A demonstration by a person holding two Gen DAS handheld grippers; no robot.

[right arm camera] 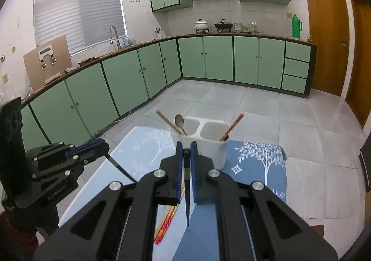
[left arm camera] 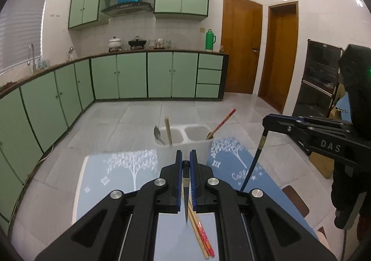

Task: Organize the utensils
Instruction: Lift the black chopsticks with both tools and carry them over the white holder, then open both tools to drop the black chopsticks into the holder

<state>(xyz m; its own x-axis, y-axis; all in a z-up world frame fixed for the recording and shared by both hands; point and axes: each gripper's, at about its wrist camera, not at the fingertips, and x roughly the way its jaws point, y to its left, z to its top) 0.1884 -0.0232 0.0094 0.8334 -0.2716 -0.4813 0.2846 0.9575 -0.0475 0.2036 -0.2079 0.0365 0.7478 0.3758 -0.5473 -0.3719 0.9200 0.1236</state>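
A white two-compartment utensil holder (left arm camera: 185,145) (right arm camera: 208,145) stands on the blue tree-print tablecloth. Its left compartment holds a spoon (left arm camera: 158,134) (right arm camera: 179,122) and a tan chopstick (left arm camera: 168,130) (right arm camera: 168,123); its right compartment holds a red chopstick (left arm camera: 222,123) (right arm camera: 231,126). My left gripper (left arm camera: 185,156) (right arm camera: 104,146) is shut on a dark chopstick (left arm camera: 186,193) (right arm camera: 121,168). My right gripper (right arm camera: 185,148) (left arm camera: 266,120) is shut on another dark chopstick (right arm camera: 187,198) (left arm camera: 254,159). Both hang point-down above the cloth, short of the holder. Loose red and tan chopsticks (left arm camera: 201,233) (right arm camera: 165,224) lie on the cloth beneath the grippers.
The tablecloth (left arm camera: 120,173) (right arm camera: 255,168) covers a small table with tiled floor around it. Green kitchen cabinets (left arm camera: 129,75) line the far walls. A dark rack (left arm camera: 317,80) stands at the right by wooden doors.
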